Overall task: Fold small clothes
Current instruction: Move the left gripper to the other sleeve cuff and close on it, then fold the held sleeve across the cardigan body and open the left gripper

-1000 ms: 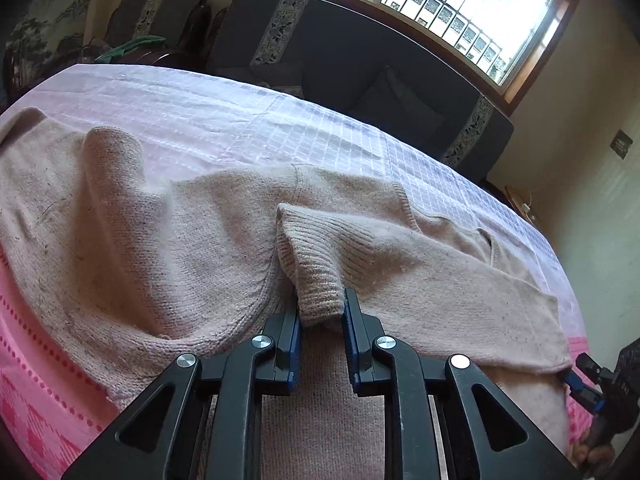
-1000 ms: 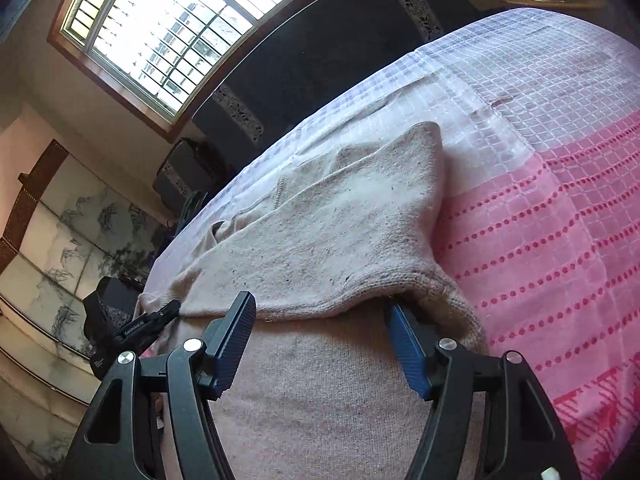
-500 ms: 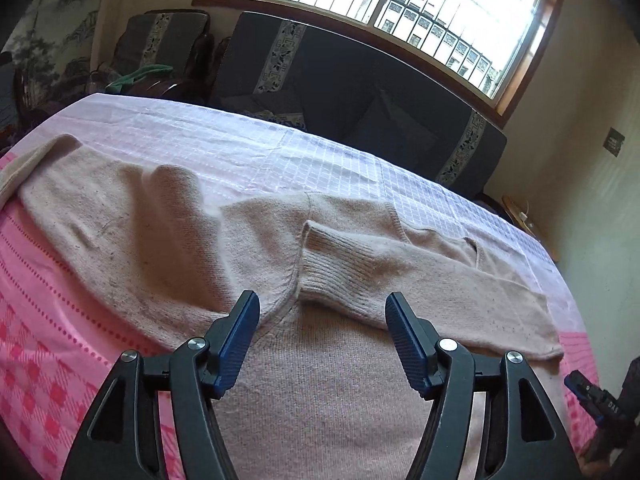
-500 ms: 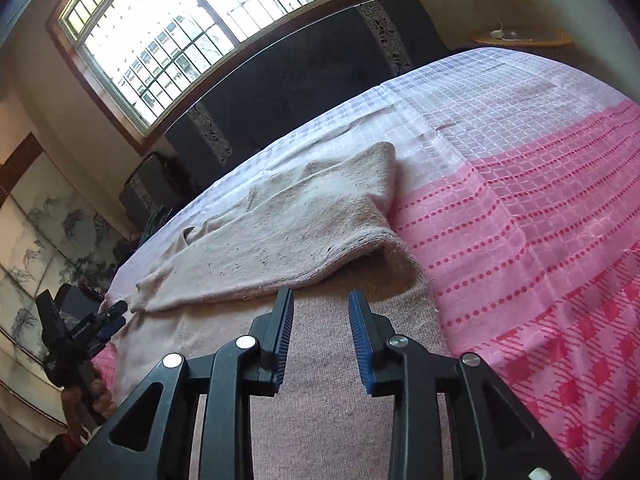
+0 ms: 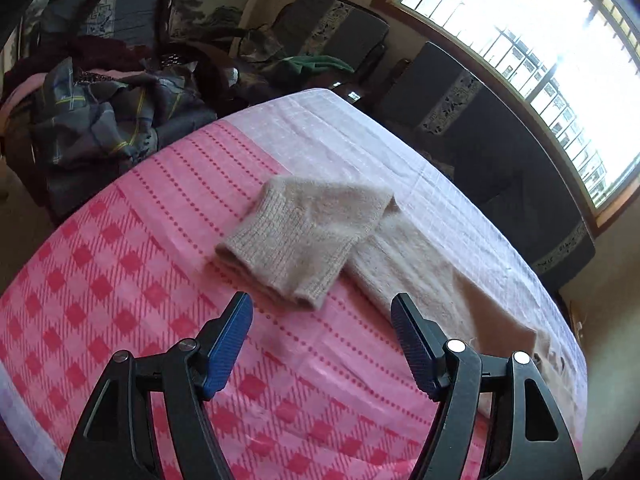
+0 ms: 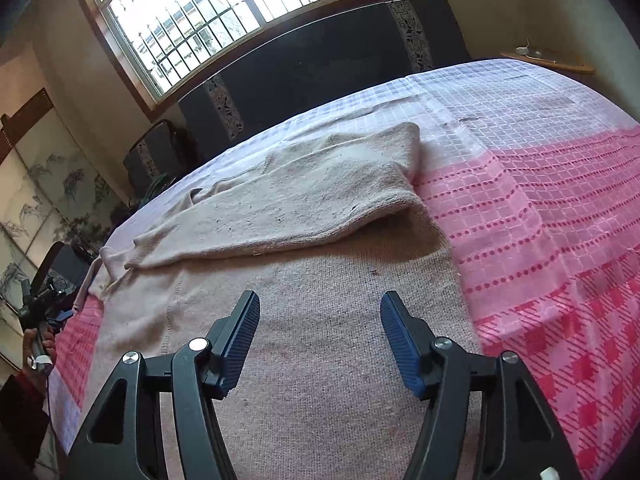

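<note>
Now with both jaw sets just parted and empty, left hand-held gripper [image 5: 322,346] to pinch the ribbed cuff [image 5: 276,272] of the beige sweater [image 6: 320,280] lying mid-table, right hand-held gripper [image 6: 320,338] hovering over its body near the pink-checked tablecloth's [image 5: 100,300] front edge.

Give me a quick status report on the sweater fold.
Left gripper open, empty, jaws just opened, facing the sleeve cuff. Right gripper open, jaws just reopened, above the sweater. One sleeve folded across. Nothing in the way.
</note>
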{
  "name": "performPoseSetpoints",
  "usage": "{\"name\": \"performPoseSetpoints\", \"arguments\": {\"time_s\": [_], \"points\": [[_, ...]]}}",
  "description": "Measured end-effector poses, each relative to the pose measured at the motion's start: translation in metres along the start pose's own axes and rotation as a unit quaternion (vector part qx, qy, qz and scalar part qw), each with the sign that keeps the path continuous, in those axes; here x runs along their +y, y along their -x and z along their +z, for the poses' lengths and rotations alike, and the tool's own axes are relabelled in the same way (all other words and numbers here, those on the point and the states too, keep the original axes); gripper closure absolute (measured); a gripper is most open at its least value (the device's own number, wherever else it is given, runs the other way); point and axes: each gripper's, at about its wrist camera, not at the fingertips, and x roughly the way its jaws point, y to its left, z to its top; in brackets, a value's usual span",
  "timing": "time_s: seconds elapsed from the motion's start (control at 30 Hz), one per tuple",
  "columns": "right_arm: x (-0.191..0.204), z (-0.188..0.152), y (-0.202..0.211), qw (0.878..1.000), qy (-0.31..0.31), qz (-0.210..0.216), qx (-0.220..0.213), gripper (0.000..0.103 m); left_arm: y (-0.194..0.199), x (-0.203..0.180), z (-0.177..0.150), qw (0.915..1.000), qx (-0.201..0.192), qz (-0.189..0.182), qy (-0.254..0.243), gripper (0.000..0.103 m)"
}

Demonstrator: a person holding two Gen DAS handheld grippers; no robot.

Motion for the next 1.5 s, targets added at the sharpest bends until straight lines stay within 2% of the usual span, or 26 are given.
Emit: {"name": "performPoseSetpoints", "arguments": {"time_s": [0.07,0.1,0.17,0.23,0.3,0.33,0.37,0.4,0.43,0.47,0.53,0.6,0.67,0.77,0.87,0.93,1.0,1.03,1.13,1.17,1.2,1.27,1.33,1.37,1.47,1.5], "points": [[0.001,0.0,-0.002,1.0,0.0,-0.004,0.004,0.041,-0.004,-0.014,0.0,0.9957,-0.004,0.033,-0.086,0.031],[0.001,0.0,-0.003,1.0,-0.001,-0.006,0.006,0.041,-0.009,-0.024,-0.003,0.9891,-0.007,0.058,-0.135,0.031],[0.001,0.001,-0.004,1.0,-0.003,-0.012,0.008,0.041,-0.018,-0.044,-0.01,0.9698,-0.019,0.102,-0.221,0.031],[0.001,0.001,-0.004,1.0,-0.004,-0.015,0.008,0.04,-0.031,-0.051,-0.014,0.9556,-0.011,0.112,-0.273,0.031],[0.001,0.001,-0.004,1.0,-0.005,-0.019,0.008,0.04,-0.05,-0.051,-0.01,0.9521,0.01,0.103,-0.288,0.034],[0.001,0.001,-0.005,1.0,-0.006,-0.02,0.009,0.039,-0.057,-0.049,-0.009,0.9525,0.016,0.105,-0.285,0.043],[0.0,0.001,-0.005,1.0,-0.006,-0.021,0.009,0.039,-0.059,-0.044,-0.004,0.9591,0.014,0.079,-0.271,0.064],[0.0,0.001,-0.005,1.0,-0.006,-0.021,0.009,0.039,-0.061,-0.038,0.002,0.9645,0.016,0.085,-0.249,0.097],[0.0,0.001,-0.005,1.0,-0.006,-0.022,0.008,0.039,-0.061,-0.032,0.01,0.9703,0.015,0.097,-0.221,0.097],[0.0,0.001,-0.005,1.0,-0.007,-0.022,0.008,0.039,-0.055,-0.027,0.015,0.9787,0.013,0.084,-0.187,0.098],[-0.002,0.001,-0.004,1.0,-0.01,-0.017,0.007,0.038,-0.033,-0.03,0.025,0.9891,0.0,0.051,-0.138,0.098],[-0.003,0.001,-0.004,1.0,-0.013,-0.011,0.006,0.038,-0.009,-0.052,0.028,0.9933,0.004,-0.009,-0.115,0.098],[-0.004,0.002,-0.005,1.0,-0.014,-0.005,0.007,0.037,0.014,-0.093,0.026,0.9917,0.023,-0.07,-0.105,0.098],[-0.005,0.002,-0.003,1.0,-0.014,0.002,0.004,0.037,0.038,-0.175,0.013,0.9783,0.063,-0.165,-0.109,0.098],[-0.007,0.002,0.002,1.0,-0.019,0.018,-0.007,0.037,0.045,-0.275,-0.014,0.955,0.105,-0.239,-0.141,0.098],[-0.009,0.002,0.005,0.999,-0.026,0.028,-0.015,0.037,0.04,-0.34,-0.038,0.9374,0.135,-0.275,-0.165,0.098],[-0.011,0.002,0.007,0.999,-0.03,0.041,-0.02,0.037,0.028,-0.399,-0.067,0.9207,0.163,-0.297,-0.194,0.098],[-0.012,0.001,0.009,0.998,-0.031,0.047,-0.023,0.037,0.021,-0.422,-0.081,0.9154,0.173,-0.302,-0.202,0.098],[-0.013,0.001,0.011,0.997,-0.032,0.06,-0.029,0.036,-0.012,-0.477,-0.125,0.8976,0.215,-0.328,-0.2,0.098],[-0.013,0.001,0.012,0.997,-0.032,0.064,-0.03,0.036,-0.021,-0.491,-0.137,0.8881,0.224,-0.342,-0.21,0.097],[-0.013,0.001,0.013,0.997,-0.032,0.068,-0.031,0.036,-0.025,-0.506,-0.157,0.8836,0.219,-0.341,-0.234,0.097],[-0.014,0.001,0.014,0.996,-0.032,0.076,-0.032,0.036,-0.034,-0.519,-0.18,0.8853,0.203,-0.332,-0.254,0.094],[-0.016,0.001,0.014,0.995,-0.035,0.084,-0.032,0.036,-0.041,-0.518,-0.193,0.8773,0.226,-0.339,-0.254,0.092],[-0.017,0.001,0.015,0.995,-0.037,0.089,-0.033,0.035,-0.042,-0.512,-0.194,0.8781,0.236,-0.337,-0.245,0.091],[-0.021,0.002,0.017,0.993,-0.042,0.104,-0.036,0.033,-0.032,-0.483,-0.18,0.8921,0.209,-0.336,-0.218,0.088],[-0.021,0.004,0.017,0.992,-0.042,0.113,-0.034,0.033,-0.024,-0.468,-0.172,0.8977,0.189,-0.339,-0.209,0.08]]}}
